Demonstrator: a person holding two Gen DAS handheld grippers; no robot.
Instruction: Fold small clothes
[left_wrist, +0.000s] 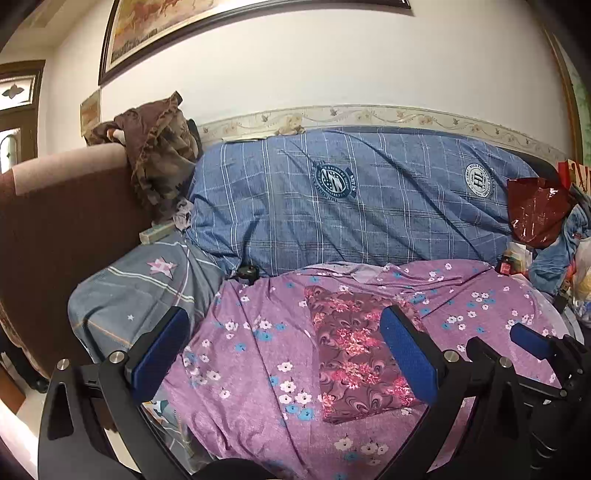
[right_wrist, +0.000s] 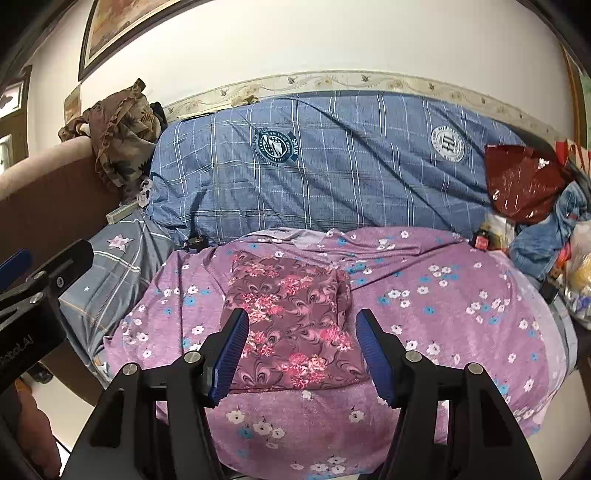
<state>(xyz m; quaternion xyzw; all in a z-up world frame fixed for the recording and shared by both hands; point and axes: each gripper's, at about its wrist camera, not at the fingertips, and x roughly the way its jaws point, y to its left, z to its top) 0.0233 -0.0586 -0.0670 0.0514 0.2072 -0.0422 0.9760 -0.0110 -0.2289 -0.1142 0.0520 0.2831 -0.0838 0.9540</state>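
Observation:
A maroon floral garment (left_wrist: 354, 350) (right_wrist: 291, 314) lies folded into a flat rectangle on the purple flowered sheet (left_wrist: 251, 369) (right_wrist: 443, 314). In the left wrist view my left gripper (left_wrist: 284, 354) stands wide open above the sheet; the garment lies beside its right finger, and nothing is held. My right gripper (right_wrist: 303, 354) is open too, hovering over the garment's near edge with the blue pads apart and clear of the cloth. Each gripper also shows in the other view: the right gripper (left_wrist: 532, 343) at the right edge, the left gripper (right_wrist: 22, 266) at the far left.
A blue checked quilt (left_wrist: 351, 195) is rolled along the wall. A grey star pillow (left_wrist: 140, 288) and a brown headboard (left_wrist: 66, 236) with a heap of camouflage cloth (left_wrist: 159, 155) are on the left. A red bag (left_wrist: 535, 210), denim and clutter crowd the right.

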